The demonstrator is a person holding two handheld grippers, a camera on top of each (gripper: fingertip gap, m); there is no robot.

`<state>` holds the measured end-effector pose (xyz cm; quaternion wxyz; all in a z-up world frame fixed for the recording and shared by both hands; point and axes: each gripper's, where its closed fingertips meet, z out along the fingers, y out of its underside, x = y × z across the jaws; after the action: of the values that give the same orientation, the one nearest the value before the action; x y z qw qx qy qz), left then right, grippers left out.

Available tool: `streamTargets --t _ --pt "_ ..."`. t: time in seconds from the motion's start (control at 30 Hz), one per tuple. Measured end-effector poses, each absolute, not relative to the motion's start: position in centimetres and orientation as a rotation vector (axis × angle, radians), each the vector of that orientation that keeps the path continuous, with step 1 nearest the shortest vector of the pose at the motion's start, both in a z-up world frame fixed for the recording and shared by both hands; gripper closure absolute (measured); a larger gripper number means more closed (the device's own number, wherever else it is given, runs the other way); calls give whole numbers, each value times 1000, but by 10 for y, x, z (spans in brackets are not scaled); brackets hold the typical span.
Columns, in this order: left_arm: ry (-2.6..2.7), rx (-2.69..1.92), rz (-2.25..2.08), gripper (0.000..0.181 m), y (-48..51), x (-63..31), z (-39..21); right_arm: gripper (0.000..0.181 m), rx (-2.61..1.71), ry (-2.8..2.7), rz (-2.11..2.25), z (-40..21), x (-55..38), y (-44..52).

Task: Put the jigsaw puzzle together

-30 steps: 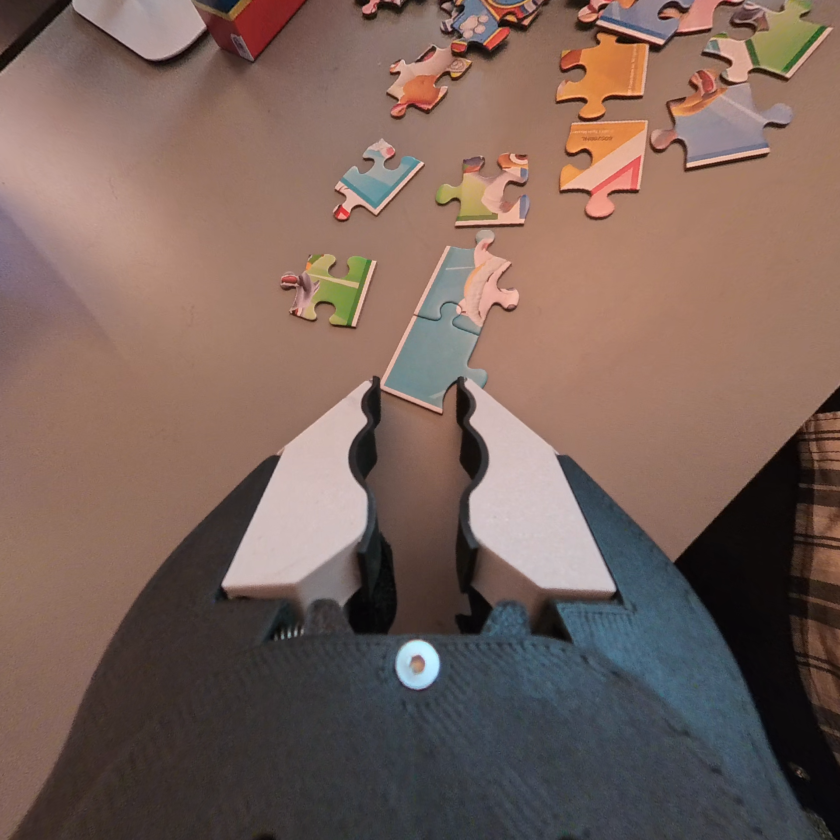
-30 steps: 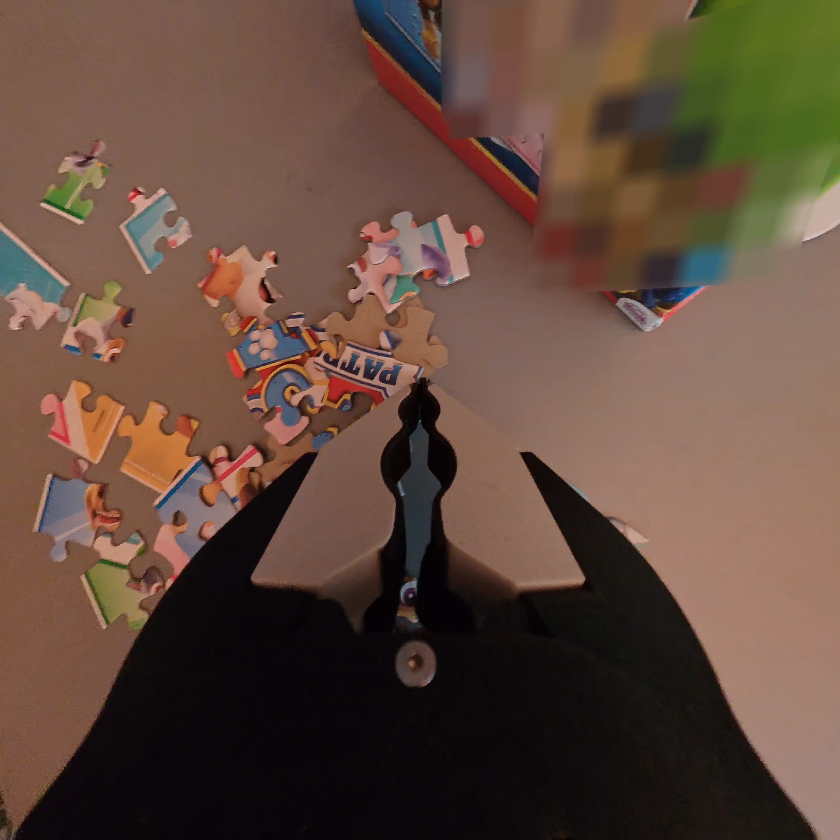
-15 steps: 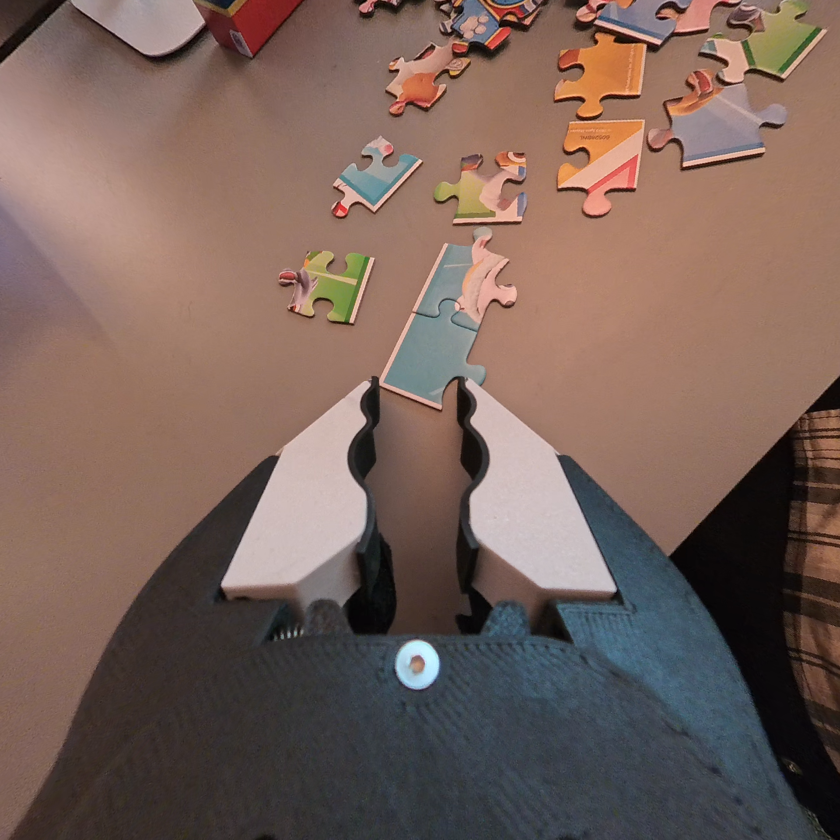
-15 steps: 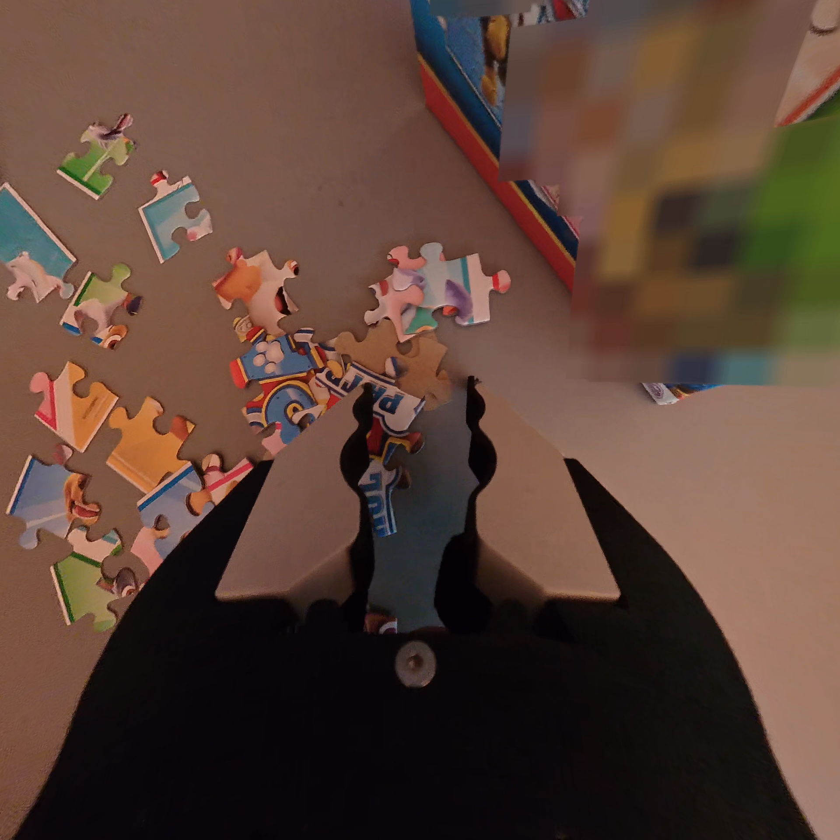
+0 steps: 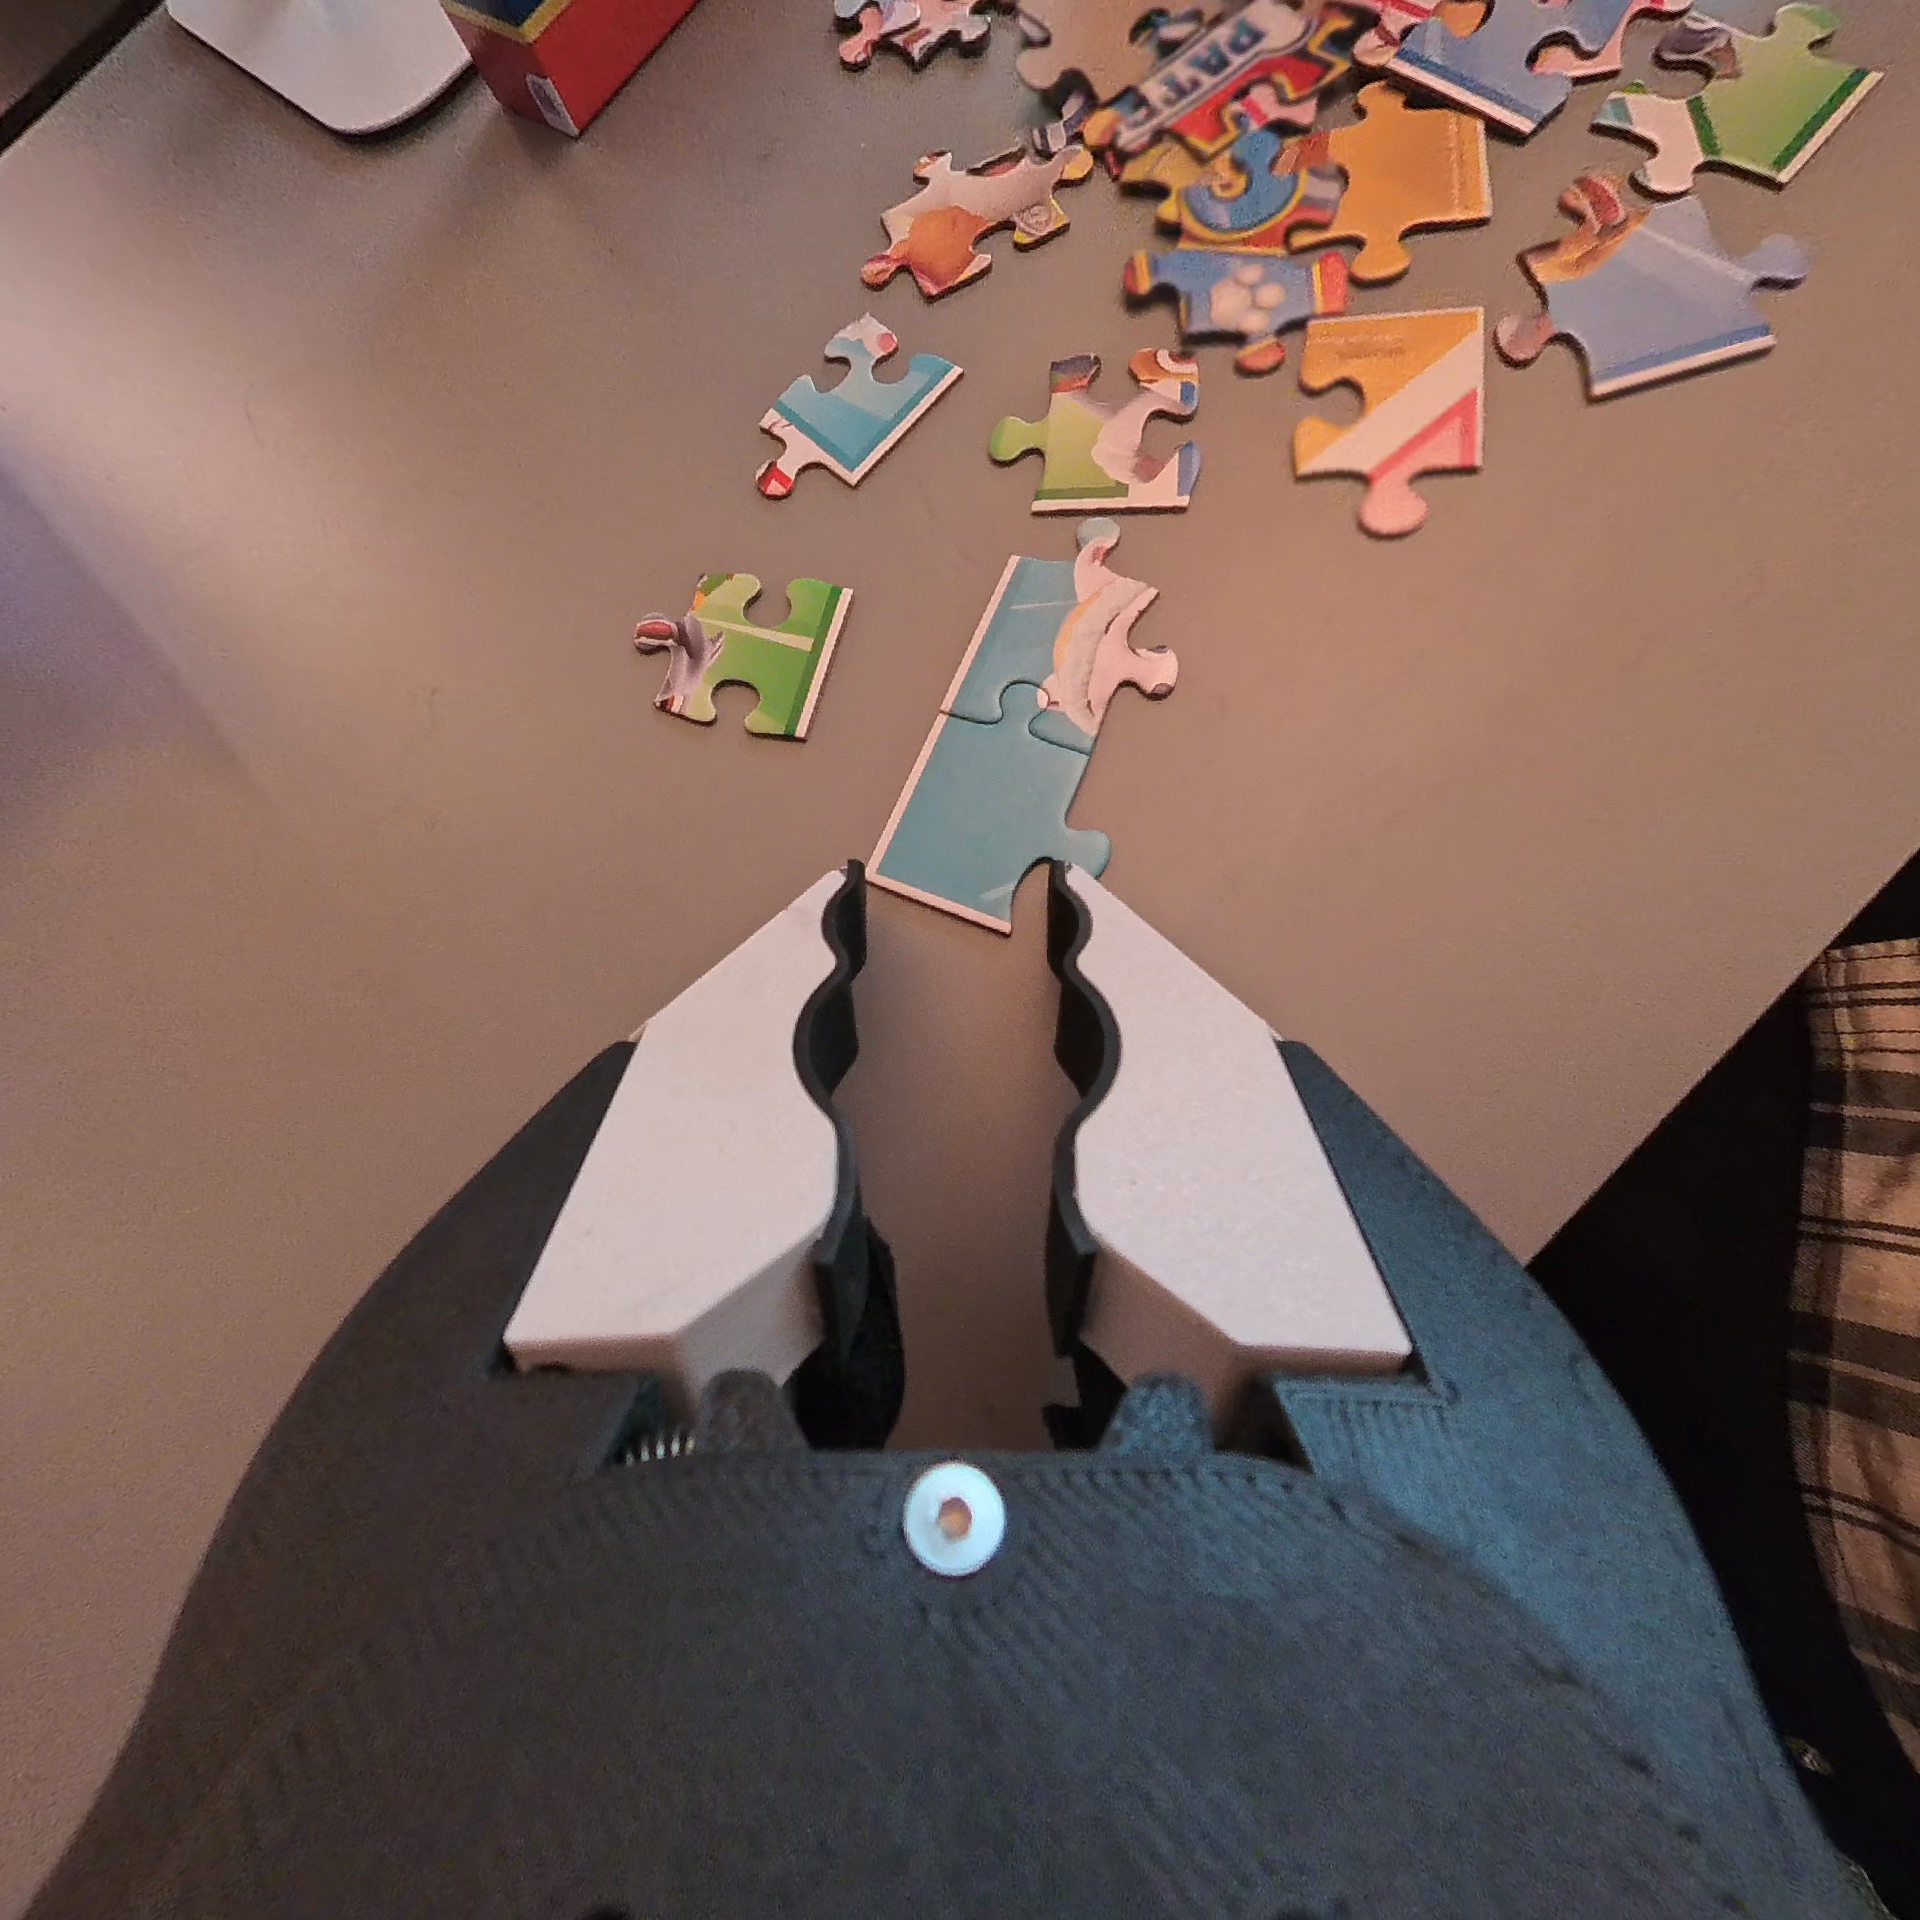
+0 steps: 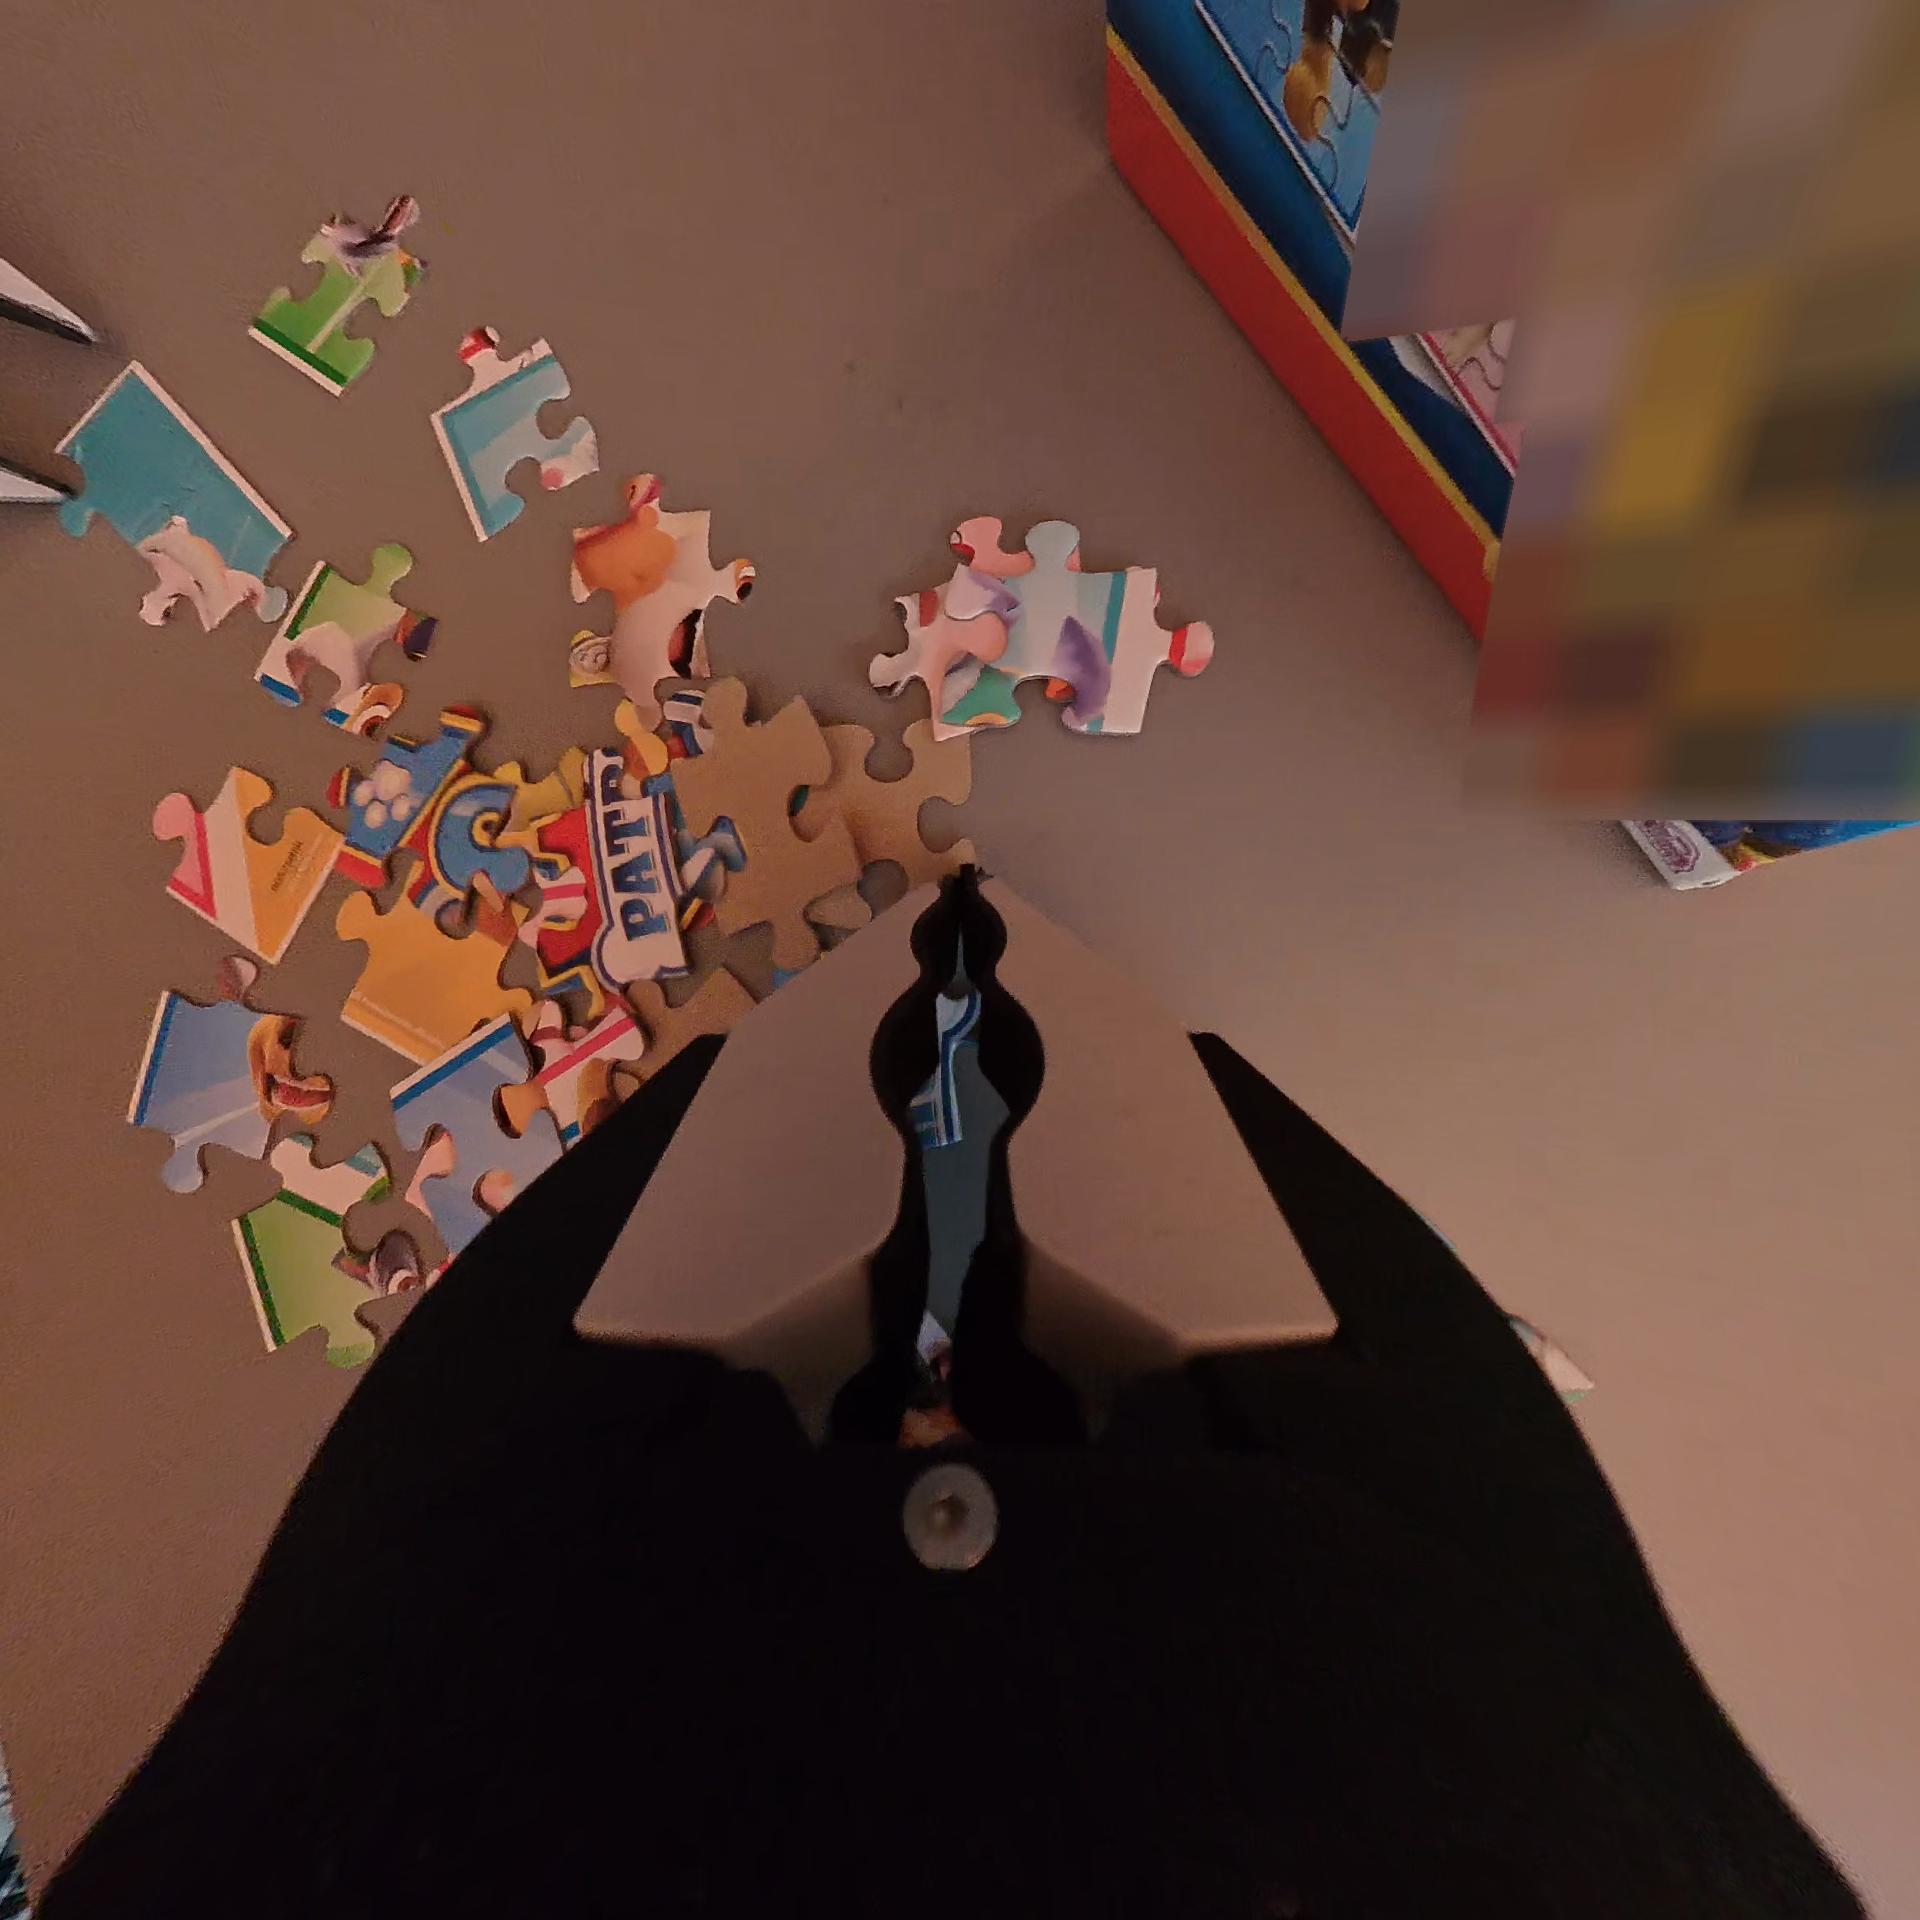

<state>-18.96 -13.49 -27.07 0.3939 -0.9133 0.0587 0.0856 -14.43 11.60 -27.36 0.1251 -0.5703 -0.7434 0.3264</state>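
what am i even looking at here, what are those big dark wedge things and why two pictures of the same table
Those wedges are hand-held claws, one in each of a person's hands. Each carries a camera that looks forward along its two fingers, so you get one picture per claw.

In the left wrist view the left claw is open and empty, at the near edge of two joined teal pieces lying on the grey table.

In the right wrist view the right claw is shut on a puzzle piece, seen edge-on between the fingers. Beside it lies a heap of loose pieces, some face down, and behind stands the puzzle box. The blurred patch was added afterwards.
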Motion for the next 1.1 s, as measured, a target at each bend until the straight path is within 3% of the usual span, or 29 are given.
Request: streamTargets --t 0.17,0.2,0.23,0.27,0.47,0.6,0.67,0.97,1.1 --pt "148 -2317 218 147 -135 -190 -271 181 -1590 -2217 989 -268 -138 104" --pt "147 -2317 218 147 -135 -190 -271 172 -1574 -2223 978 -268 -139 103" --pt "147 -2318 217 147 -135 -189 -271 150 -1576 -2241 944 -271 -138 105" --pt "147 -2318 218 147 -135 -189 -271 146 -1553 -2256 940 -270 -139 103" --pt "145 -2319 216 147 -135 -190 -271 152 -1444 -2336 906 -273 -142 95" --pt "145 -2318 216 147 -135 -190 -271 174 -1430 -2411 914 -272 -134 85" --pt "145 -2319 215 147 -135 -190 -271 176 -1421 -2438 891 -271 -131 84" --pt "143 -2320 214 147 -136 -189 -271 122 -1572 -2146 822 -270 -184 119" --pt "143 -2317 211 147 -136 -189 -271 135 -1614 -2104 807 -274 -193 120"
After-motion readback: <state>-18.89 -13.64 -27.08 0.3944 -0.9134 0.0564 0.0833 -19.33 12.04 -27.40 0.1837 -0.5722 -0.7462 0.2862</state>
